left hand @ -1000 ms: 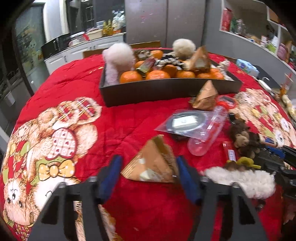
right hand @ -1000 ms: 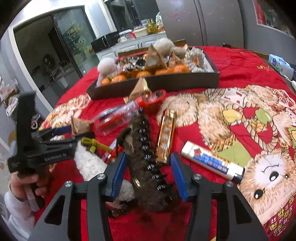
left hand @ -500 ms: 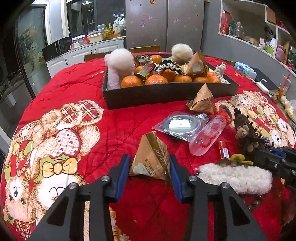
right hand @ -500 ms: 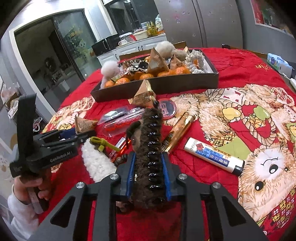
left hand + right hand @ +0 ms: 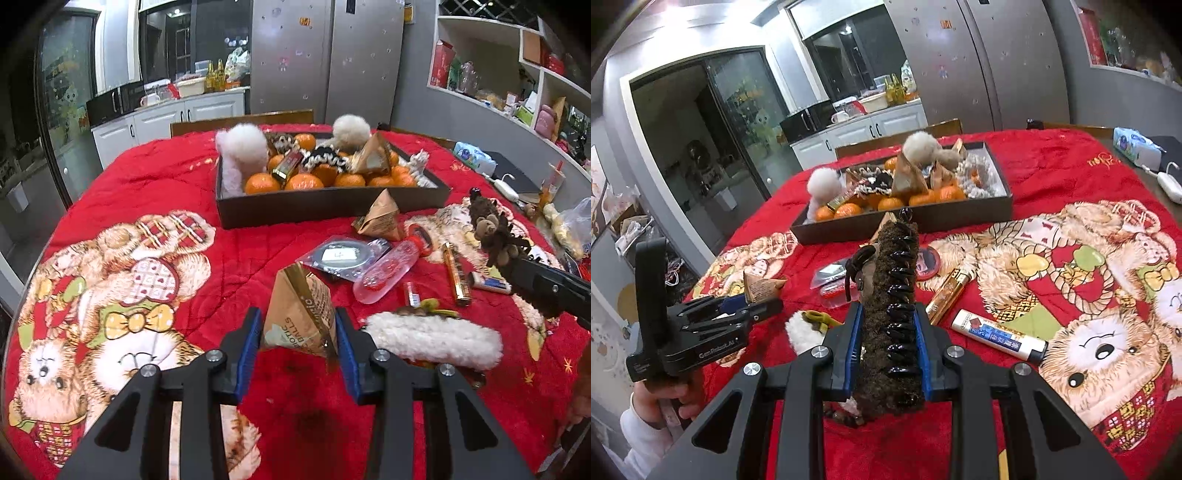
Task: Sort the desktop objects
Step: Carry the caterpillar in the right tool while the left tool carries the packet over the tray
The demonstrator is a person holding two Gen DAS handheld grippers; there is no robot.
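Both loaded for the dark tray (image 5: pixel 332 206) at the table's far side: left gripper (image 5: pixel 299 341) closing on the pyramid snack packet (image 5: pixel 301 314), right gripper (image 5: pixel 888 345) clamped on brown furry hair claw (image 5: pixel 894 295), apparently both lifted clear of the red cloth (image 5: pixel 155 192).

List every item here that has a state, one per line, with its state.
left gripper: closing on the brown pyramid packet, lifted
right gripper: shut on the furry brown hair claw, lifted
dark box: open, filled
clear pouch: flat on the red blanket
white tube: lying flat
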